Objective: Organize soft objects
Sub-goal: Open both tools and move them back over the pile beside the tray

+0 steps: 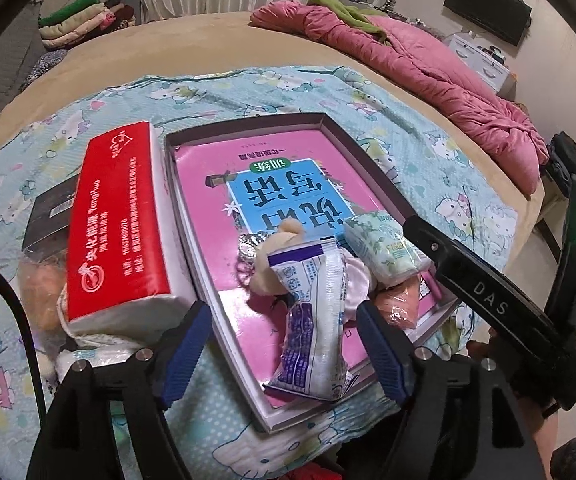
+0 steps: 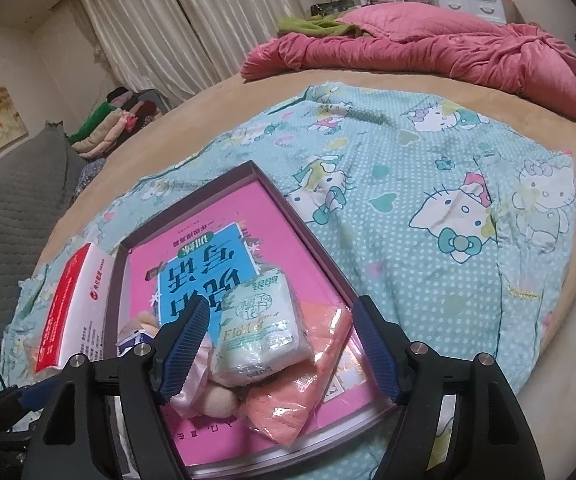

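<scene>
— Left view first: left hand-held gripper [image 1: 280, 354] stood released over the sachet [image 1: 314, 320] in the tray [image 1: 248, 126]. Best lift straight off, no snagging.

— Right view: right hand-held gripper [image 2: 284, 350] was released too, straddling the tissue pack [image 2: 262, 328], glossy, squashy, resting on an orange pouch [image 2: 288, 392].

tissue box [image 1: 120, 220] flanks tray [image 1: 328, 120], far half bare

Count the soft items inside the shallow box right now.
4: purple-white pouch at the near edge, plush toy behind it, green floral tissue pack atop the orange wrapped cloth. Others may be hidden underneath.
</scene>
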